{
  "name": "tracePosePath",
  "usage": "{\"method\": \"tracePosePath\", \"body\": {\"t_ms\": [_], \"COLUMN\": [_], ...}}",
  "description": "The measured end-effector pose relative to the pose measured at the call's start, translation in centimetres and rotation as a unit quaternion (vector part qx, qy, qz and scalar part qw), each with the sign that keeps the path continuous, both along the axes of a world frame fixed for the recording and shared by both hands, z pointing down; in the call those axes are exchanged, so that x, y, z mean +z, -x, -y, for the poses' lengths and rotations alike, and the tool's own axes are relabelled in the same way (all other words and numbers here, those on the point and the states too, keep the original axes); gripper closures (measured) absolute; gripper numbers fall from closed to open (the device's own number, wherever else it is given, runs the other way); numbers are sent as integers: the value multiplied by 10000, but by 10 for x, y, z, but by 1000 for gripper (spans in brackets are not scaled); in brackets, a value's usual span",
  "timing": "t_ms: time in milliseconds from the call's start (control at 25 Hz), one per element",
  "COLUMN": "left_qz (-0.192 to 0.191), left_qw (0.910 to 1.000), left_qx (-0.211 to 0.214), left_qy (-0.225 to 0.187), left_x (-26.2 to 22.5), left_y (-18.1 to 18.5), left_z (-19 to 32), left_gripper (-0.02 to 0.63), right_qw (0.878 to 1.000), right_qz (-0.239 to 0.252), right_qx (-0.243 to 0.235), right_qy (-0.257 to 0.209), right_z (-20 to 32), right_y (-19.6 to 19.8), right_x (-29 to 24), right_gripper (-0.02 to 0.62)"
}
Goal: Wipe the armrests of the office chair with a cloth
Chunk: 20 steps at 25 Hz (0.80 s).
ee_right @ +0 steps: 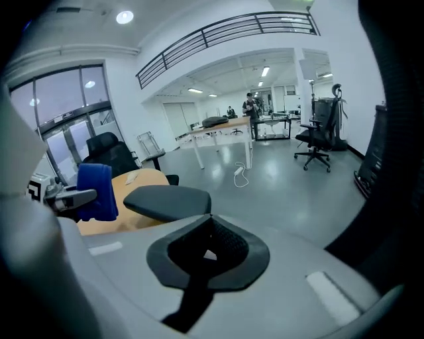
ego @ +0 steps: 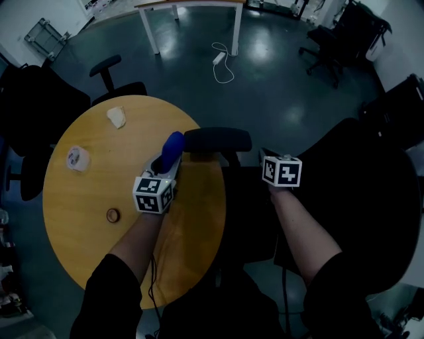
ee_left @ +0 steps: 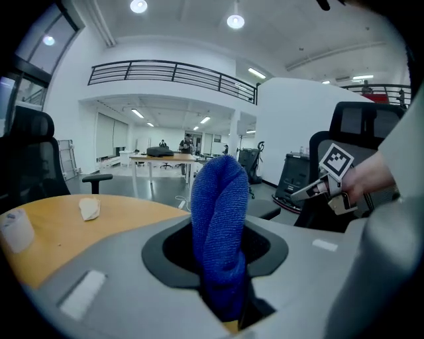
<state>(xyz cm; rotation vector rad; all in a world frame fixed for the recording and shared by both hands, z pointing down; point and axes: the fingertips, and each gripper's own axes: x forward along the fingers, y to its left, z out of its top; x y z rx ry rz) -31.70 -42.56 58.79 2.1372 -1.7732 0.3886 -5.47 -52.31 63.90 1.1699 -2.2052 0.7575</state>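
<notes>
The left gripper has its jaws clamped narrow on a blue cloth, which stands up out of them in a folded bunch. In the head view the cloth's top sits just beside the left end of the black armrest; the right gripper view seems to show a thin gap between them. The right gripper is held at the armrest's other end with its jaws together and nothing in them. The armrest lies crosswise ahead of both grippers, at the edge of the round wooden surface, which crowds close against the chair. The left gripper is over this surface. Also on it, well apart from the cloth, are a crumpled white wad, a tape roll and a small brown ring. The chair's dark back fills the right side. Another black chair stands against the surface's far left edge. Farther off on the grey floor are a white cable, a white-legged table and one more chair.
</notes>
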Motion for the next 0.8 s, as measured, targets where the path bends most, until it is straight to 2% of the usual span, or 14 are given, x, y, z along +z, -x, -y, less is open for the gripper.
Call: {"method": "tracePosePath", "body": {"t_ms": [160,440,600,800], "left_qz": [239,395,384,357], "left_qw": [9991,9975,9974,9973], "left_qx": [-11,-4,-82,344], "left_qy": [357,594,600,535], "left_x": [23,37,38,41], "left_y": [-4,-19,-32,-73], "left_z": [19,36,39,48], "left_gripper": [459,459,460,460], "right_qw": [9991,9939,9937,9956], "right_qz": [-334,-639,-603,-449], "right_qx": [-246,-855,-849,-711], "right_qy": [-9,-273,-411,-401], "right_z": [24,42,40,38], "right_y": [16,29,30,31], "right_x": [22,40,43,42], "right_gripper": [592,594,595,597]}}
